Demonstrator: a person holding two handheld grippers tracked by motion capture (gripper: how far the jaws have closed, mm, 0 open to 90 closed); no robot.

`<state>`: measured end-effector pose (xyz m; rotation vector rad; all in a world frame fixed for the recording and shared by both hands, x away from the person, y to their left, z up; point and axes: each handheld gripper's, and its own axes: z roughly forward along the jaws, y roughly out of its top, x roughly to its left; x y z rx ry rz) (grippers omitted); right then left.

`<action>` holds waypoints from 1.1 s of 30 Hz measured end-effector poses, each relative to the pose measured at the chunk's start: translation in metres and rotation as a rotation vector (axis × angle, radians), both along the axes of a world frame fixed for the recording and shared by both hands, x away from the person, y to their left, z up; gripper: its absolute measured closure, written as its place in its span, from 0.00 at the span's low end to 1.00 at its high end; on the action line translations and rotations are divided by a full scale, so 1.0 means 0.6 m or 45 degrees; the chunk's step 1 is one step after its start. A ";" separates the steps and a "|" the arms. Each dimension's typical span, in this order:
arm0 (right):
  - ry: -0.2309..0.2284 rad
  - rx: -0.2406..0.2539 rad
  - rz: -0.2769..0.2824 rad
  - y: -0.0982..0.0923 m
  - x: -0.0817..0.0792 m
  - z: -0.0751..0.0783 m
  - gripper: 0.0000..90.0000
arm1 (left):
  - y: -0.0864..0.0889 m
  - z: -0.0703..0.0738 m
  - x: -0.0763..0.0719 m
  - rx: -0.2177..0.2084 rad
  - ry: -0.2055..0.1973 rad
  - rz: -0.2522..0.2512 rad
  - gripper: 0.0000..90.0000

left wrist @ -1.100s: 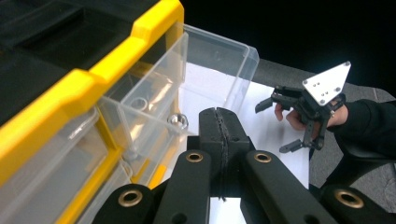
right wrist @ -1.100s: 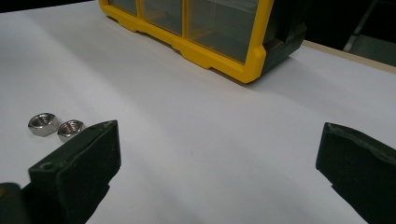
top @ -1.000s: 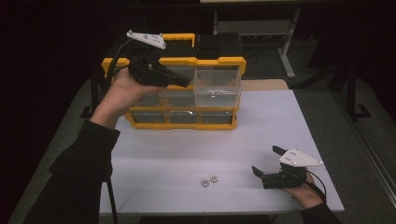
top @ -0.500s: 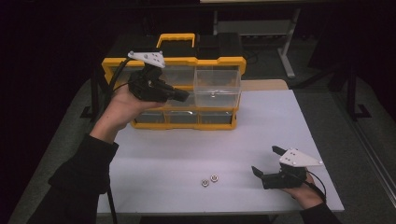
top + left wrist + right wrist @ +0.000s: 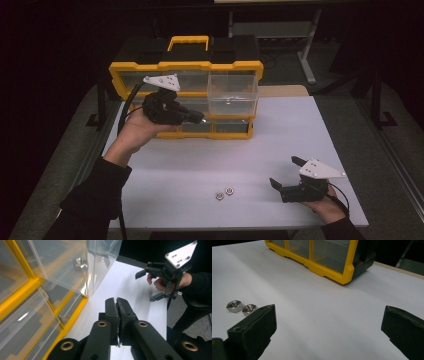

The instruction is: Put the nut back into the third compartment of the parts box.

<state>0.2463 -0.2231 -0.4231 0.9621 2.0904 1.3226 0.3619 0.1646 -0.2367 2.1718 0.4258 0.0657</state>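
**Left gripper closed beside the drawer cabinet, right gripper wide open near two nuts**

The left gripper (image 5: 117,315) has its jaws pressed together with nothing between them. The left gripper view shows a nut (image 5: 80,263) inside the pulled-out clear drawer (image 5: 72,267). In the high view the left hand (image 5: 137,131) holds the gripper level, in front of the yellow cabinet (image 5: 186,67). The right gripper (image 5: 285,172) rests low on the white table (image 5: 200,160), jaws wide apart and empty. Two loose nuts (image 5: 242,308) lie just beside its left jaw.
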 end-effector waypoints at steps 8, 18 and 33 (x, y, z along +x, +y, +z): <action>0.001 -0.001 0.000 0.000 0.000 0.000 0.00 | -0.008 -0.040 -0.008 -0.003 -0.002 0.040 0.74; -0.004 0.002 0.000 -0.001 0.000 0.001 0.00 | -0.014 -0.075 -0.014 -0.009 -0.007 0.050 0.54; -0.008 -0.001 -0.001 -0.001 0.001 0.001 0.00 | -0.030 -0.126 -0.029 -0.034 -0.022 0.052 0.26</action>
